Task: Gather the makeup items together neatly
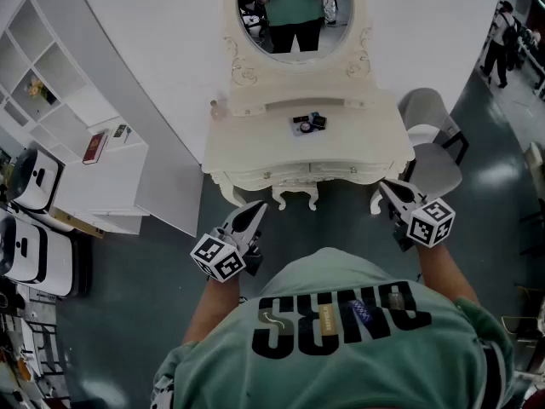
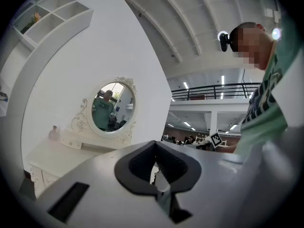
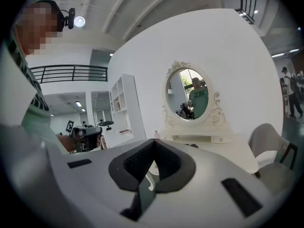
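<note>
Makeup items (image 1: 309, 123), a small dark cluster too small to tell apart, lie close together near the middle of the cream-white carved dressing table (image 1: 255, 147), in front of its raised back ledge. A white open-cubby shelf unit (image 1: 64, 75) stands to the table's left against the white wall. An oval mirror in an ornate cream frame (image 1: 294, 11) rises from the table's back and reflects a person in a green shirt. A grey padded chair (image 1: 430, 135) sits just beside the table's right end. The grey left gripper (image 1: 254, 210) is held near the table's front edge and well apart from the cluster, its jaws pressed together on nothing. The grey right gripper (image 1: 385, 186) points at the table's right front corner, also clenched and empty. A small pale bottle (image 1: 215, 109) stands alone at the table's back left corner.
</note>
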{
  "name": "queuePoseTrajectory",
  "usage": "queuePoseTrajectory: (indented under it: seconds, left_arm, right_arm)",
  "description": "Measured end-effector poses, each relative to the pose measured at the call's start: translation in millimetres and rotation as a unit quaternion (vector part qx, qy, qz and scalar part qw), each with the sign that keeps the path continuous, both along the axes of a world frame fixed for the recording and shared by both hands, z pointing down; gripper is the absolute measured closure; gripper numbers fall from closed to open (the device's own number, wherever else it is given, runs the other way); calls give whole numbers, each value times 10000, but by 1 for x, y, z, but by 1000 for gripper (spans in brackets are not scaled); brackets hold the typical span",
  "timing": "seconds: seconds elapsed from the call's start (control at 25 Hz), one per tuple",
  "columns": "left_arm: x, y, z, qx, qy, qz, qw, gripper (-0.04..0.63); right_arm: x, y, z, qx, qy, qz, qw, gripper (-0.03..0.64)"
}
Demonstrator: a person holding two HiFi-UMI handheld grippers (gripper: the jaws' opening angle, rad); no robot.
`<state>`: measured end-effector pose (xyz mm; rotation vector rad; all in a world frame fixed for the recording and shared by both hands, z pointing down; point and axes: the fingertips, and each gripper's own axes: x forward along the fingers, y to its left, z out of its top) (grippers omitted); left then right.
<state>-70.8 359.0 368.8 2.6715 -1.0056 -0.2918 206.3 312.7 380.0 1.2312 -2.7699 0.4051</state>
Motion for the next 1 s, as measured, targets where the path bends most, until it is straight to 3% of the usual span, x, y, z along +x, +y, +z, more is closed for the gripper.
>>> queuePoseTrajectory:
  seconds: [0.56, 1.0]
  left_arm:
    - [17, -11, -8, 52, 70, -205, 9998, 588]
    - [59, -22, -2, -121, -128, -292, 9994, 588]
  right_arm:
    - [22, -11, -2, 120, 68, -49, 9999, 629]
    - [52, -25, 8, 128, -60, -351, 9993, 629]
